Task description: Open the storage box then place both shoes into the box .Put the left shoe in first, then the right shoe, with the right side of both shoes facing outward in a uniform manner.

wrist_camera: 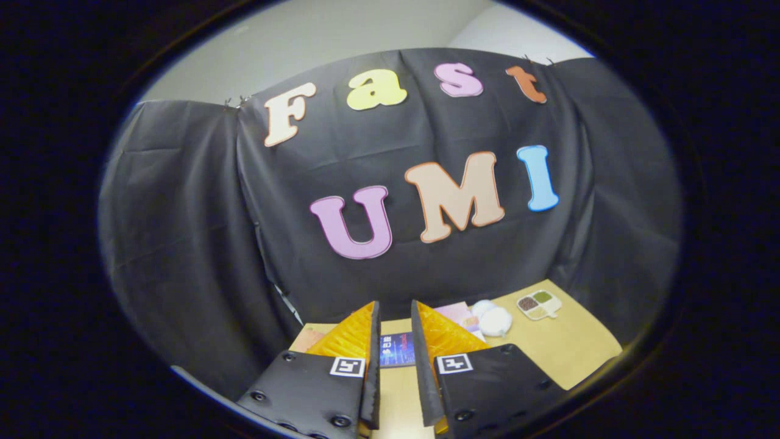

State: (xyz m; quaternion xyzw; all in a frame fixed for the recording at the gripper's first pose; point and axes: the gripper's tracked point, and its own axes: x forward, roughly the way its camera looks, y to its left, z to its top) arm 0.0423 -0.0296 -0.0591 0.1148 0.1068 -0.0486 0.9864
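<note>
My gripper (pixel 395 305) points slightly upward toward the black cloth wall of the booth, above the near part of a tan table (pixel 567 353). Its two fingers stand a narrow gap apart, open, with nothing held between them. Through that gap I see a dark blue card (pixel 397 350) lying flat on the table just beyond the fingers.
Right of the fingers lie a pinkish card (pixel 458 314) and two white round pads (pixel 495 320). Farther right sits a small white divided dish (pixel 539 303) with grains. The black cloth wall (pixel 183 244) closes the back and both sides of the table.
</note>
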